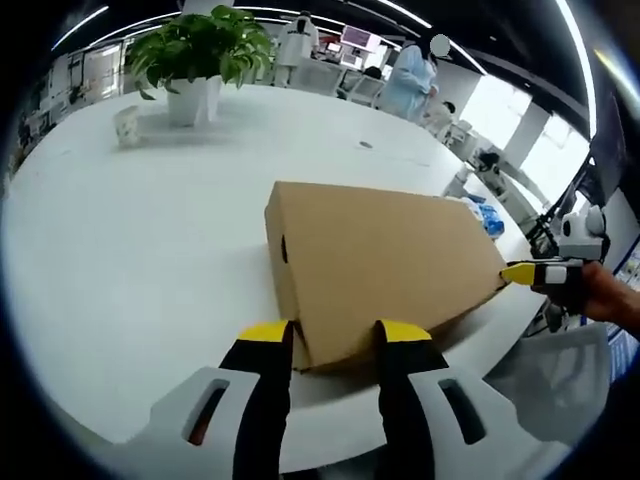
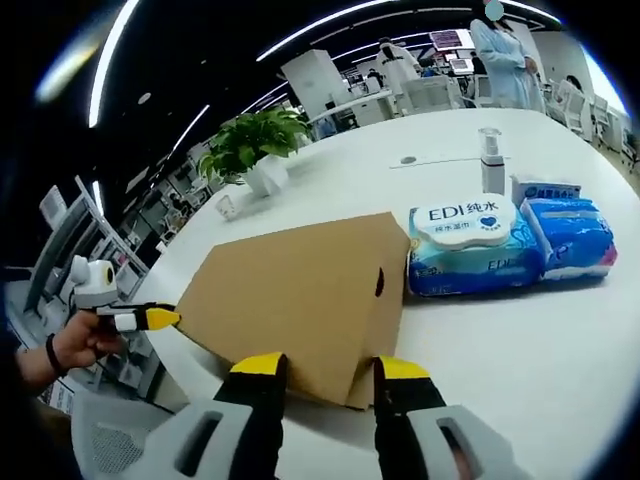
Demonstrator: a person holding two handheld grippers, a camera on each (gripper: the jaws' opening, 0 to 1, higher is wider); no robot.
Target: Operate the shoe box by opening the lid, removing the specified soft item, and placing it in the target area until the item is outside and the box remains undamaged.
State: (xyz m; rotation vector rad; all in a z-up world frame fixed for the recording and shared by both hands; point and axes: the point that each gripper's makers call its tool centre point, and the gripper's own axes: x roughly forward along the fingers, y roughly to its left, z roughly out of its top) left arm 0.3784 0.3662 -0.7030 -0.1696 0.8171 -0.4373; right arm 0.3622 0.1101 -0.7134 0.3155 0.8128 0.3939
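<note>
Shoe box [image 1: 385, 265], lid shut, sits by the near edge of the white table [image 1: 130, 250]. Left gripper [image 1: 333, 335] and right gripper [image 2: 325, 368] each touch a box corner, jaws spread wide, holding nothing. Wipes packs [image 2: 478, 250] lie beside it; a plant [image 1: 198, 55] stands far off.

A large white table [image 1: 120, 250] spreads ahead of the jaws; far beyond stand a potted plant [image 1: 200, 55], office desks [image 2: 400, 100], ceiling strip lights [image 2: 330, 25].
</note>
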